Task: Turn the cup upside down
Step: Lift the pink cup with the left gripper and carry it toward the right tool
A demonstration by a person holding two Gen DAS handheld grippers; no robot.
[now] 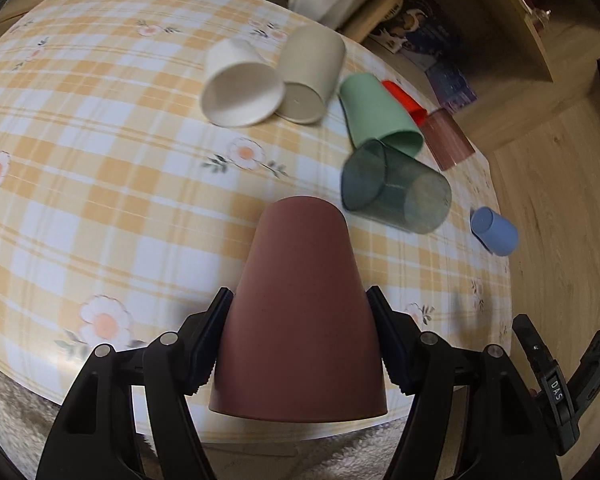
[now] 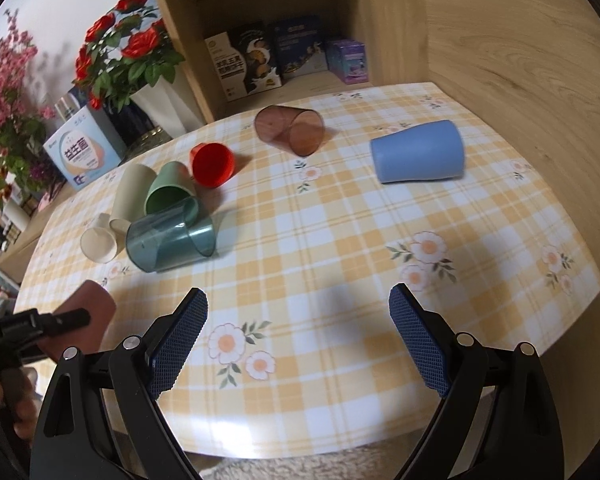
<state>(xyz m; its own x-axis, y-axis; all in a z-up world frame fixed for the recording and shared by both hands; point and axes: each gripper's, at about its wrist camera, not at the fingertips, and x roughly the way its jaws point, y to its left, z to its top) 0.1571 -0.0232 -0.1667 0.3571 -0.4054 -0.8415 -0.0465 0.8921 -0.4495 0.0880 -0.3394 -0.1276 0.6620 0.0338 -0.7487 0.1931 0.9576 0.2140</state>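
Here we have the terracotta cup (image 1: pixel 300 328) pinched between the pads of our left gripper (image 1: pixel 300 340), one pad on each flank of its body, about midway along its length. The cup runs straight ahead of that gripper, long axis along the fingers: the closed narrow base points away from us toward the table (image 1: pixel 100 160), and the wide rim lies nearest the wrist, just over the table's near edge. Whether the rim rests on anything we cannot tell; it looks lifted clear. From the right wrist view the same cup (image 2: pixel 88 316) shows off to the far left of our right gripper (image 2: pixel 298 344), which hangs with its jaws spread wide and nothing between them, over bare checked cloth. So the left hand is the one on the job, and the coming move, as we judge it, is to set the wide mouth down flat. The cup is matte, smooth, a tapered dusty reddish-brown, opaque, with no handle.
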